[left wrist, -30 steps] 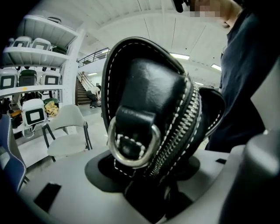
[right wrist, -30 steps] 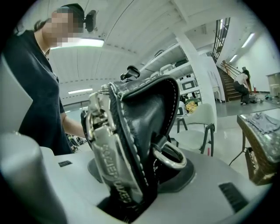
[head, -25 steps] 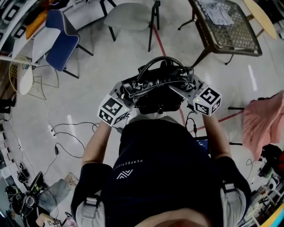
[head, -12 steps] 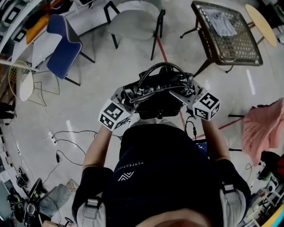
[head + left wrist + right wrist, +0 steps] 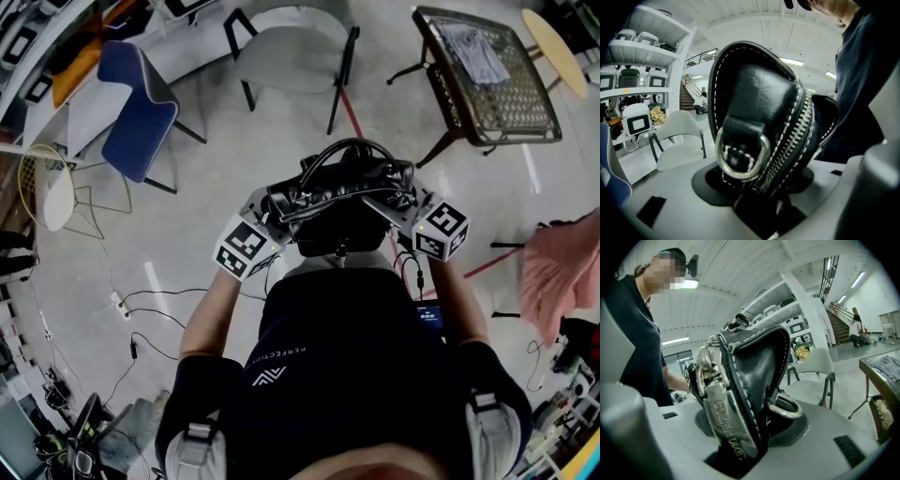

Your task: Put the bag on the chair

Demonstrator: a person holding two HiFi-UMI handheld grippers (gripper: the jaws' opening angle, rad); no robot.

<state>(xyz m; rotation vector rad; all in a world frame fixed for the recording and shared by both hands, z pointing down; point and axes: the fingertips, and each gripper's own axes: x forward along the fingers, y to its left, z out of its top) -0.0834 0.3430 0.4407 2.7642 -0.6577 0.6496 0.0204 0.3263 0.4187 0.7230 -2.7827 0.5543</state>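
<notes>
A black leather bag [image 5: 339,199] with white stitching and looped handles hangs in the air in front of the person. My left gripper [image 5: 270,208] is shut on its left end, where a metal ring [image 5: 740,154] and zipper fill the left gripper view. My right gripper [image 5: 386,199] is shut on the bag's right end [image 5: 740,380], beside the zipper pull. A pale grey chair [image 5: 291,47] with black legs stands ahead on the floor; it also shows as the chair [image 5: 679,140] and the chair [image 5: 811,376] in the gripper views.
A blue chair [image 5: 136,108] stands at upper left, a wire chair [image 5: 56,183] beside it. A mesh metal table [image 5: 487,75] holding cloth is at upper right. Pink cloth [image 5: 558,267] hangs at right. Cables [image 5: 141,300] trail over the floor at left. White shelves [image 5: 642,51] line the wall.
Both grippers have carried the bag forward toward the grey chair, which now sits lower and nearer in the head view. The grip on the bag is unchanged.
</notes>
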